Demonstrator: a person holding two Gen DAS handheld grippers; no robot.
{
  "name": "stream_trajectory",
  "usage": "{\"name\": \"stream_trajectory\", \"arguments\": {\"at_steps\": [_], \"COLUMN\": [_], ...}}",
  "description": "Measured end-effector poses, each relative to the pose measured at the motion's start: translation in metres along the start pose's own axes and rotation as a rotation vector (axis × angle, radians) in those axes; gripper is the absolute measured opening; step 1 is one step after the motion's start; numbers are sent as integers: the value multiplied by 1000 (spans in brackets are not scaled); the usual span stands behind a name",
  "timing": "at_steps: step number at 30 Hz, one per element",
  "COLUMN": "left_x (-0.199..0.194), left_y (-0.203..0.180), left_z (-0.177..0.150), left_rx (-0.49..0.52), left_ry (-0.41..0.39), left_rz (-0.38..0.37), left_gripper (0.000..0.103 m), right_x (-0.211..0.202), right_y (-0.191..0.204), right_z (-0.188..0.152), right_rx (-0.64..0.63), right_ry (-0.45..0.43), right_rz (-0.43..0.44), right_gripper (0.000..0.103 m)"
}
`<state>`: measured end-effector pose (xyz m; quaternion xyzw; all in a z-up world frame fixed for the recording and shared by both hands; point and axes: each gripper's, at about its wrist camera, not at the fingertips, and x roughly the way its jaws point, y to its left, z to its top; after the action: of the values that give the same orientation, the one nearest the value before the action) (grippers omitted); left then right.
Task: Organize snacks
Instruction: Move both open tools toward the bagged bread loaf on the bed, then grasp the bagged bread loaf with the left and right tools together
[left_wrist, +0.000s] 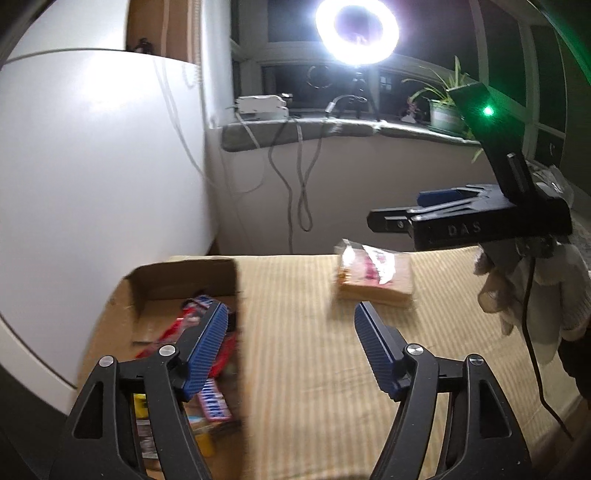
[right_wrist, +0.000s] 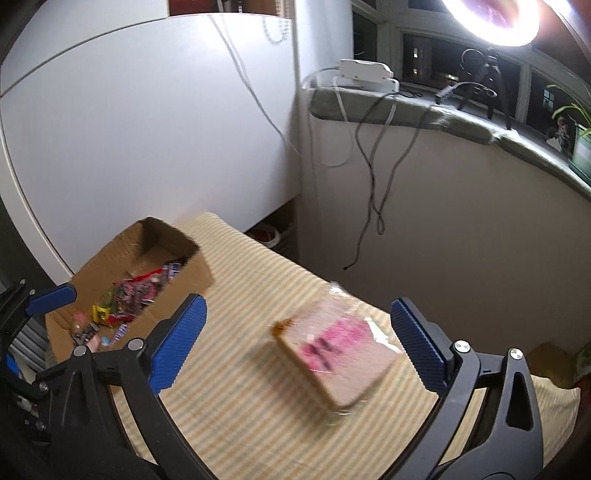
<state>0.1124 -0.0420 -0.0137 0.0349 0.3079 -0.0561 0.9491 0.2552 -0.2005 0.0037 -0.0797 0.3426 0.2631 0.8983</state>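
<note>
Between right tongs (right_wrist: 297, 325), untouched: wrapped snack pkg (right_wrist: 338, 354).

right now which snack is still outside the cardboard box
The clear-wrapped tan packet with pink print, lying alone on the striped cloth. All the other snacks sit piled inside the open cardboard box.
</note>
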Motion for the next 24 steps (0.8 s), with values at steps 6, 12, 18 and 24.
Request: {"name": "stream_trajectory", "arguments": {"at_steps": [6,12,18,24], "left_x": [21,47,75,105], "left_y": [-31,-52,-62,-63], "left_z": [6,9,12,12], "left_rx": [9,-28,-82,-135], "left_ry": [33,84,146,200], "left_rz": [-50,-102,-153,-176], "left_gripper": [72,78,78,78], "right_x": [9,26,59,93], "right_y": [-46,-84,-110,-104], "right_z": [-2,-9,-13,-17], "right_rx": [48,90,141,122], "right_ry": [45,85,157,222], "right_rz": [39,72,163,263], "right_gripper": [102,102,102,102]}}
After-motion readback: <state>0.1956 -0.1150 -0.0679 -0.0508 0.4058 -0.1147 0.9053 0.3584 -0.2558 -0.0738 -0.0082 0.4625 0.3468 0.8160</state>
